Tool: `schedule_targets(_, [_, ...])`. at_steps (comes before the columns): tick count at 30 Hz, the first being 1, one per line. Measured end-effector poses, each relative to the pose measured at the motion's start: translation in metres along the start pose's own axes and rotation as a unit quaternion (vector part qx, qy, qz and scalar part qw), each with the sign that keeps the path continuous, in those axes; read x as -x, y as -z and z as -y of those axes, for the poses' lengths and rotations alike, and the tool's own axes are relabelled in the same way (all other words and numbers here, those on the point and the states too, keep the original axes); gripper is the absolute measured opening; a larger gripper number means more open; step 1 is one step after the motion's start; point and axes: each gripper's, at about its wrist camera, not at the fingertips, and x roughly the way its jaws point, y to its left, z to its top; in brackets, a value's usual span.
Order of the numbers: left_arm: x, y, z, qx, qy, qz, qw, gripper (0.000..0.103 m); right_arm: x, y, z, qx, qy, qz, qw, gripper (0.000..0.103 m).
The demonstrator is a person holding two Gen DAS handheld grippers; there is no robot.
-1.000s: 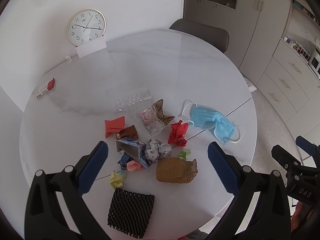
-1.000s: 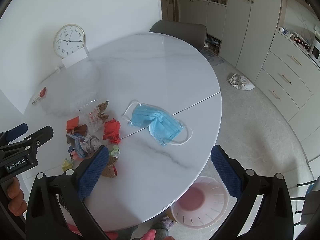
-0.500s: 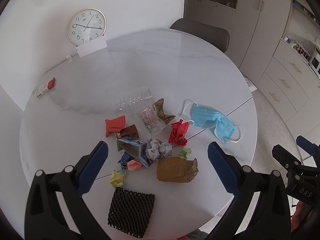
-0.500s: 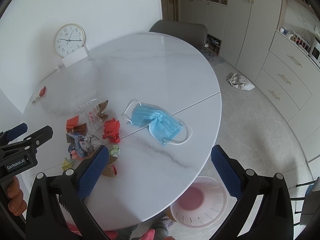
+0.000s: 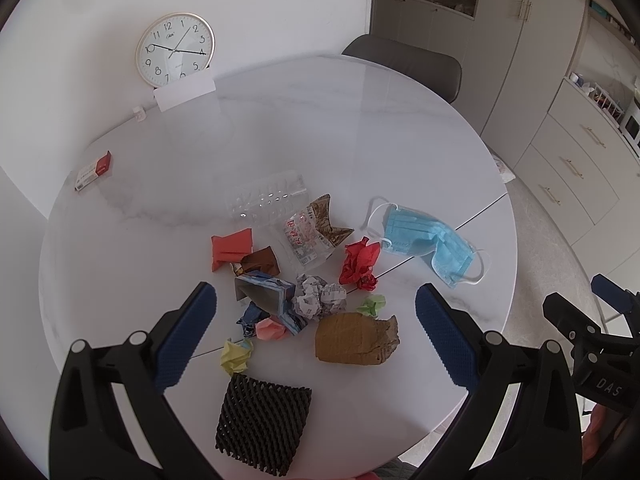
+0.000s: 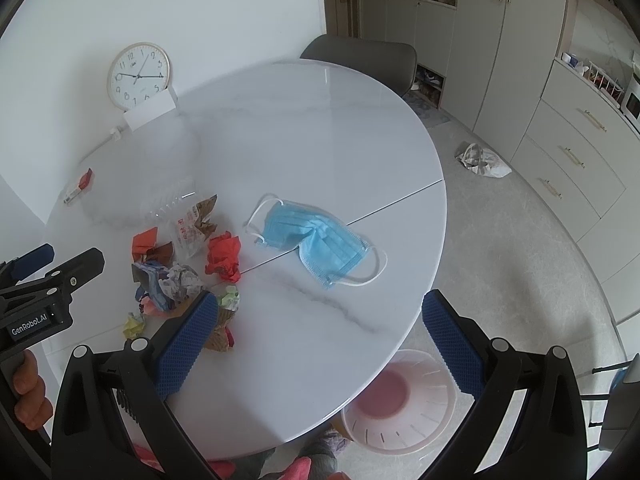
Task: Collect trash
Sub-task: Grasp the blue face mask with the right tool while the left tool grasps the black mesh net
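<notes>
Round table [image 5: 280,128]: clock [image 5: 175,49], chair [image 5: 404,64] behind.

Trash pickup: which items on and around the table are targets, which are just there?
Job:
blue mask
red paper wad
cardboard scrap
black foam net
pink bin

Not job:
clock
chair
red-white box

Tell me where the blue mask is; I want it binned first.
The blue face mask lies flat on the table's right side, just right of the red crumpled paper.

Bare table [image 6: 320,140] beyond litter [image 5: 304,280]
</notes>
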Motion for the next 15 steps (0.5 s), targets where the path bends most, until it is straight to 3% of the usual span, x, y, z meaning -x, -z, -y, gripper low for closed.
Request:
schedule_targets(7, [-0.007,0.009,-0.015,0.000,0.015,0.002,0.9999,0.095,-0.041,-0.016,0.001,-0.025,-0.014,-0.001,1.000,0.101])
schedule_targets(13, [-0.027,0.049,-0.050,0.001,0.011,-0.013,0.9998,0.095,-0.159,-0.045,-0.004,-0.026,0.003,-0.049,0.998,0.100])
schedule_targets(15, [-0.035,0.064,-0.063,0.005,0.009,-0.023,0.9997,0.095,-0.192,-0.046,-0.011,-0.005,0.011,-0.068,0.998,0.093])
